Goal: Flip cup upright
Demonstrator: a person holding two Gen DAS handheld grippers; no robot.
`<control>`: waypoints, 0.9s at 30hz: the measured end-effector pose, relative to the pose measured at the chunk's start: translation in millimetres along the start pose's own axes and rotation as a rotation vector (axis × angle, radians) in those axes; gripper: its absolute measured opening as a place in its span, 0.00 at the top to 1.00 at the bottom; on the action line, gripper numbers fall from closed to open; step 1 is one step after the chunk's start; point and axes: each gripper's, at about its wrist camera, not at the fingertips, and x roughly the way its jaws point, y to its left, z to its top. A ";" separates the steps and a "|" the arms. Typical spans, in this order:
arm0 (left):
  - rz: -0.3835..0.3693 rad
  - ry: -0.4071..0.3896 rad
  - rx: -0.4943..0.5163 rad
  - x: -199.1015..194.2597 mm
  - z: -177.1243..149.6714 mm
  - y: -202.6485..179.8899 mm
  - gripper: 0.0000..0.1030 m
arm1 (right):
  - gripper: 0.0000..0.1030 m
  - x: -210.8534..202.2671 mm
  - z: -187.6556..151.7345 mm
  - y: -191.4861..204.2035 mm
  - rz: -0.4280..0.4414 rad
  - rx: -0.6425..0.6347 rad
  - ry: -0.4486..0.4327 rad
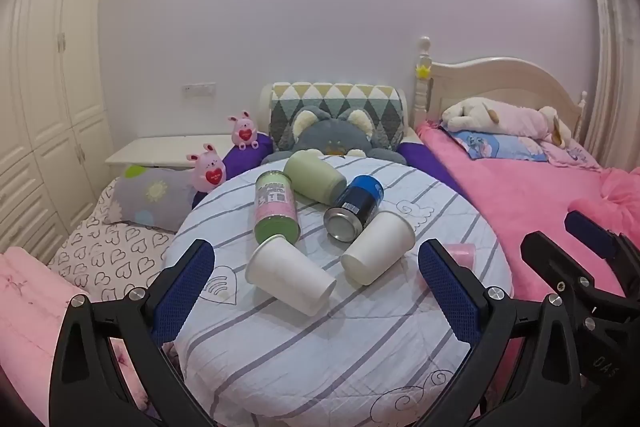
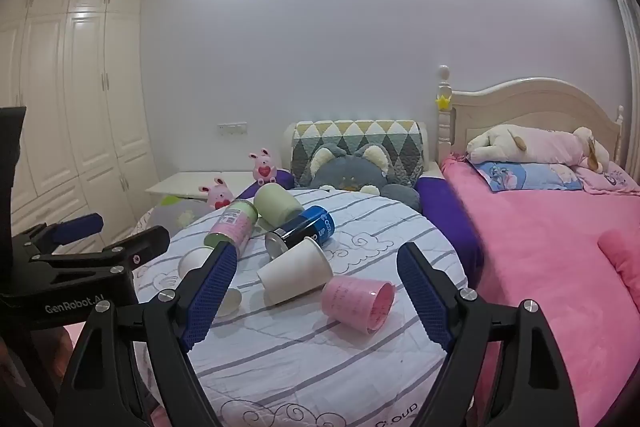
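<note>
cups and cans lying on their sides, both grippers hovering apart

we see a round counter (image 1: 320,367) covered in a striped white cloth, with the containers on it all tipped over. nearest the left gripper (image 1: 316,291) lie two white paper cups on their sides — the left white cup (image 1: 290,277) and the right white cup (image 1: 378,247), well apart from each other. behind them lie a pink and green can (image 1: 277,207), a blue can (image 1: 354,207) and a pale green cup (image 1: 315,177), bunched close together.

from the right wrist view, a pink cup (image 2: 360,303) lies on its side with its mouth turned to the right, just beside the right white cup and between the fingers of the right gripper (image 2: 316,295).

the jaws of both grippers stand wide, holding nothing, and neither touches a cup.

around the counter we see a pink bed (image 2: 560,247) with a plush dog (image 2: 536,147), a grey plush cat (image 1: 332,143) and two pink plush rabbits (image 1: 208,173).
</note>
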 end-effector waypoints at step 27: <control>0.010 -0.024 -0.047 -21.5 -1.3 26.5 0.00 | 0.19 -12.7 1.1 22.2 0.017 -0.016 0.024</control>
